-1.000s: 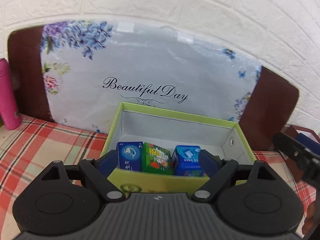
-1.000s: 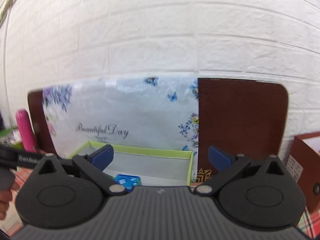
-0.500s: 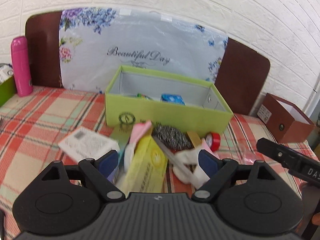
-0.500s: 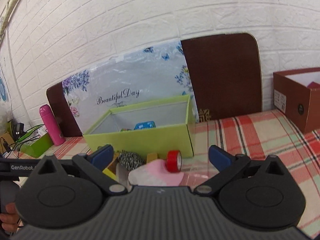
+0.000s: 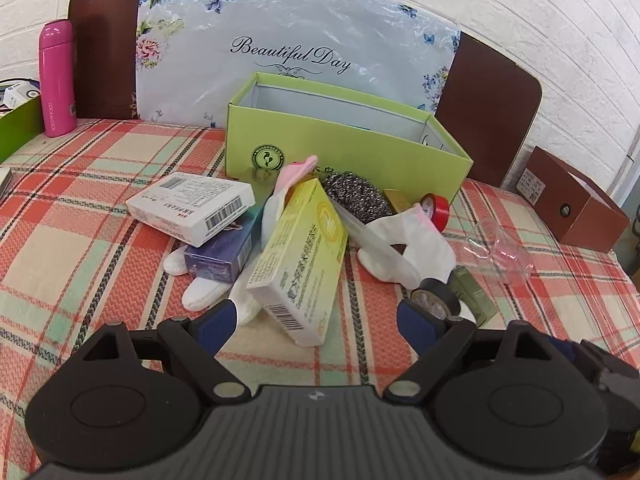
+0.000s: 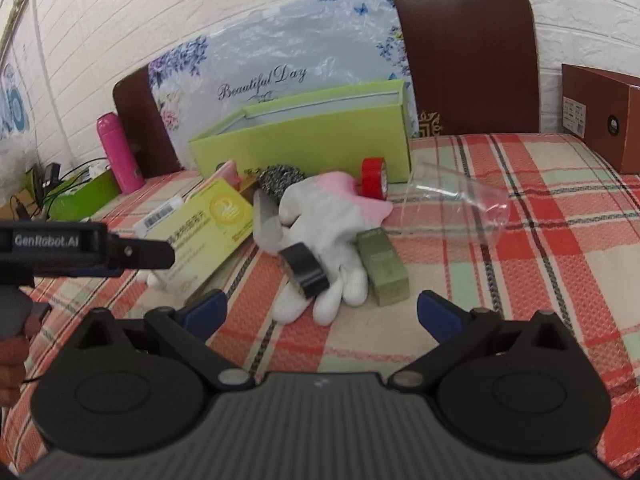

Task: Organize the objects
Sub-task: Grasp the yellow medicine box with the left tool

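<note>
Both grippers pulled back, fingers spread; yellow-green box (image 5: 298, 256) (barcoded end) leans tilted.

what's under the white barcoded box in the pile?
The white barcoded carton rests on a purple-blue box, itself lying over a white sock. Anything else beneath the carton is covered.

left gripper (image 5: 316, 322): black body | blue pads | right gripper (image 6: 322, 308): same
</note>
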`<action>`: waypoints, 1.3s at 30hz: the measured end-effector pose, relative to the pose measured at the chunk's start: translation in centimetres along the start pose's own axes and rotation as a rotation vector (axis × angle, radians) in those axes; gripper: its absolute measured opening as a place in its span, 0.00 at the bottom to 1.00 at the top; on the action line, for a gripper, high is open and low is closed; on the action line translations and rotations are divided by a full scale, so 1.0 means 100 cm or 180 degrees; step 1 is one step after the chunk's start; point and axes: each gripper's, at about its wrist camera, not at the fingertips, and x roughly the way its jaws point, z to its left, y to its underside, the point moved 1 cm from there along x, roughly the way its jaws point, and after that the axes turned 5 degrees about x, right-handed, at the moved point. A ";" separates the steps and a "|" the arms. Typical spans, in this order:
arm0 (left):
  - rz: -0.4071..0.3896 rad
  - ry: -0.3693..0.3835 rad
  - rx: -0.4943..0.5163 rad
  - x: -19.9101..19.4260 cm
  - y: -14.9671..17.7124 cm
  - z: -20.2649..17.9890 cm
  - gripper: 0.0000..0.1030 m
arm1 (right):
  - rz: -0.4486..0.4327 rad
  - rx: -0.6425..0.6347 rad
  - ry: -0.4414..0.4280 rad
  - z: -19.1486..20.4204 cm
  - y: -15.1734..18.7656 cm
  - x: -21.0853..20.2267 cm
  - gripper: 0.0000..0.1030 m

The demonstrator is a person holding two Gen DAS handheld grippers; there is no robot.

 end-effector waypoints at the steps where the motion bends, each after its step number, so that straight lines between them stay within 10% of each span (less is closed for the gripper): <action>1: -0.0019 -0.0006 0.0009 0.001 -0.001 0.002 0.88 | 0.0012 -0.0020 -0.0030 0.001 0.002 0.000 1.00; 17: 0.0082 0.0065 0.0070 0.048 -0.028 0.009 0.65 | -0.0035 -0.0045 -0.0012 -0.002 0.001 -0.006 0.71; 20: 0.0116 0.0136 0.0059 0.046 -0.025 0.004 0.26 | -0.0025 -0.0091 -0.0020 -0.001 0.001 -0.006 0.56; 22: 0.0107 0.0233 0.0065 0.037 -0.024 0.000 0.19 | 0.0010 -0.0077 -0.0030 -0.003 0.001 -0.004 0.47; 39: 0.0170 0.0646 0.0558 -0.018 0.009 -0.032 0.19 | -0.0057 -0.0598 -0.0023 0.008 -0.026 0.033 0.40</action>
